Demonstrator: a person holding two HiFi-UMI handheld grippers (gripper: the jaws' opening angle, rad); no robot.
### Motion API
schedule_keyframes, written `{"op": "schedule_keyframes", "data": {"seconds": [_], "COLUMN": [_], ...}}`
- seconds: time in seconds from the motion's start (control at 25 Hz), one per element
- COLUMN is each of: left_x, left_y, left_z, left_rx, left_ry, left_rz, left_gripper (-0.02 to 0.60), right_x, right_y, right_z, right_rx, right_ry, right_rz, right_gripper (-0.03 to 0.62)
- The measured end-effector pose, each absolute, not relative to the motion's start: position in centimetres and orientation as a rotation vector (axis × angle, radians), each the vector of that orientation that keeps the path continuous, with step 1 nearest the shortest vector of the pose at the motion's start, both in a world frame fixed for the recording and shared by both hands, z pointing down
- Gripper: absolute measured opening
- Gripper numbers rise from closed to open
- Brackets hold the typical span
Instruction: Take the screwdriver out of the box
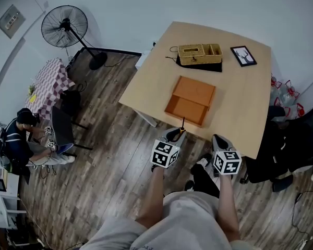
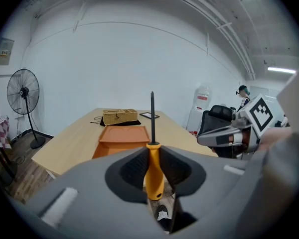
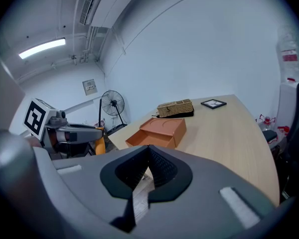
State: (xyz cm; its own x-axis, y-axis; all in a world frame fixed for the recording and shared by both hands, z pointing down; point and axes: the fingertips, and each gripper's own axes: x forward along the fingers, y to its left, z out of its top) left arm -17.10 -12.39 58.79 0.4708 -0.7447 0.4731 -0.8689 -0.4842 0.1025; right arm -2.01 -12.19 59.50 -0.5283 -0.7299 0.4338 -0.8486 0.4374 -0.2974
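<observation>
The screwdriver (image 2: 154, 176), with an orange handle and a thin black shaft, sits clamped in my left gripper (image 1: 176, 134), shaft pointing forward and up. In the head view the gripper hangs just off the table's near edge, short of the orange box (image 1: 191, 101). The box lies open and flat on the wooden table (image 1: 245, 103); nothing shows inside it. My right gripper (image 1: 219, 140) hovers beside the left one, also off the table edge, its jaws together with nothing between them (image 3: 149, 156). The box (image 3: 159, 132) lies ahead of it, to the left.
A wicker basket (image 1: 200, 53) on a black mat and a small picture frame (image 1: 243, 55) stand at the table's far side. A black chair (image 1: 289, 147) is at the right. A floor fan (image 1: 65, 27) and a seated person (image 1: 18, 142) are far left.
</observation>
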Motion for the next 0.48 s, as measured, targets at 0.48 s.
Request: {"op": "schedule_keyframes", "data": {"seconds": [0.48], "left_x": [-16.5], "left_y": [-10.0], "left_z": [58.3], "left_rx": [2.361], "left_ry": [-1.369], "left_rz": [0.402], "left_gripper": [0.127], "right_x": [-0.8], "right_y": [-8.5], "right_z": [59.6], "right_rx": [1.361], "right_ry": [-2.454], "right_rz": [0.691], "right_gripper": [0.002]}}
